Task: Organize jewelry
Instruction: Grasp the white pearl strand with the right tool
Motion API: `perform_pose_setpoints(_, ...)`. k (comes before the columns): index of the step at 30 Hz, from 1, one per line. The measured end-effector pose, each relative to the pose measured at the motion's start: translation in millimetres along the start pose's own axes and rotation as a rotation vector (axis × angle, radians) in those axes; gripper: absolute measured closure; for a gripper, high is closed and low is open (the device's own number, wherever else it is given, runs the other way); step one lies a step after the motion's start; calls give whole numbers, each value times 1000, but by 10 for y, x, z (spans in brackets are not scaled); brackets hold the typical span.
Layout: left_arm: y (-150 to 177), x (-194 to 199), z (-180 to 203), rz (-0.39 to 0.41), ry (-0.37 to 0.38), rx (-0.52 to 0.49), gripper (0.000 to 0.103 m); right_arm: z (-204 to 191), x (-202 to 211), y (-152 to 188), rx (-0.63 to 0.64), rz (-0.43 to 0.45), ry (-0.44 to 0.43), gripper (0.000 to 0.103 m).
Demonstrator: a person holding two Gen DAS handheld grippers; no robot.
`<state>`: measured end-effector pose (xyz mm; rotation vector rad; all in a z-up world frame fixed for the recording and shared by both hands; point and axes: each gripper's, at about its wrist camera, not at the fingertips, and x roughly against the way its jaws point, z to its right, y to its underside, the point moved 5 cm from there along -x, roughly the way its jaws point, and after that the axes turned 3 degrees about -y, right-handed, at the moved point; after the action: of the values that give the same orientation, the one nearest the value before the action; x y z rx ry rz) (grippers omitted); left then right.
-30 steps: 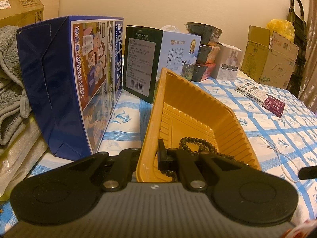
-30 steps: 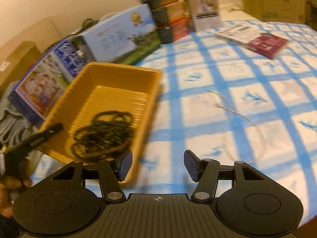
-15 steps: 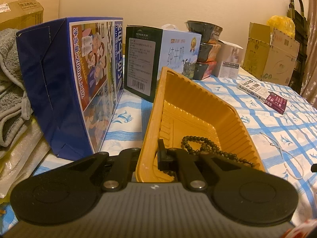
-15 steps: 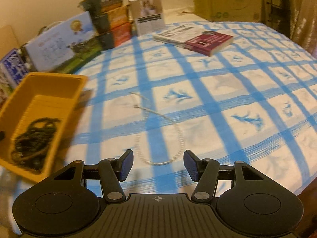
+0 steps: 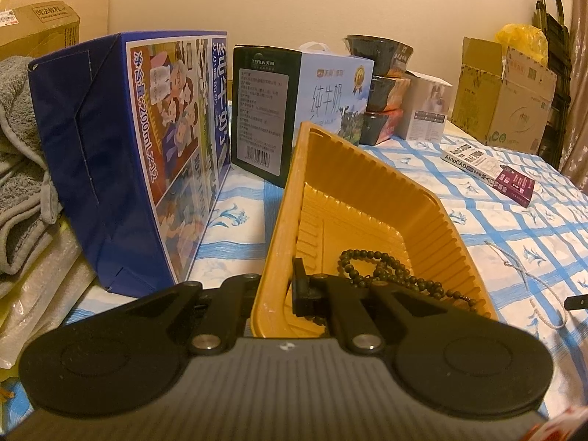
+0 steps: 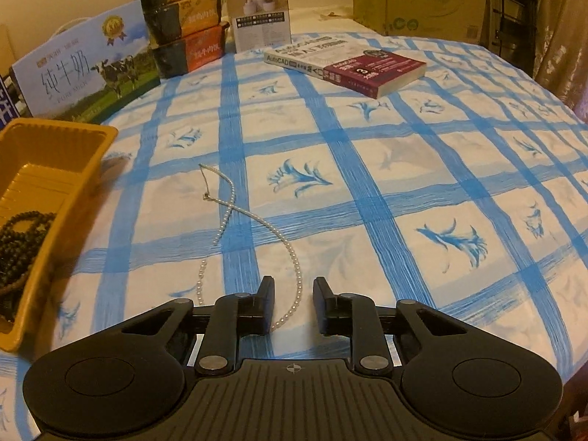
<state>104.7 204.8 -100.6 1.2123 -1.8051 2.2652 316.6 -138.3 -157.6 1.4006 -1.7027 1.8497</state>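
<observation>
Pearl necklace: lies loose on the blue-and-white checked cloth, just beside the yellow tray; its near end runs between the right gripper's fingers, touching neither pad.
Dark bead strand: piled inside the yellow tray, at the near end.
Yellow tray: tilted, its near wall raised off the cloth.
Left gripper: jaws clamped on the tray's near wall, one finger inside, one outside.
Right gripper: jaws have just been closing and stand partly apart, straddling the pearl strand without pressing it.
Milk cartons: a blue one and a green-and-white one stand just behind the tray.
Stacked food tubs: beyond the cartons, beside a small white box.
Book: flat on the cloth, well apart from the jewelry.
</observation>
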Motion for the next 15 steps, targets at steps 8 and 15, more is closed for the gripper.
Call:
perform_pose_setpoints(8,6,-2,-6,-1,-1,-2,98,31,-159,-11,6,-24,17,82)
perform_pose_setpoints(15,10,-2,0,-2,-2,-3,98,18,-209,-34,27,-32,24,83)
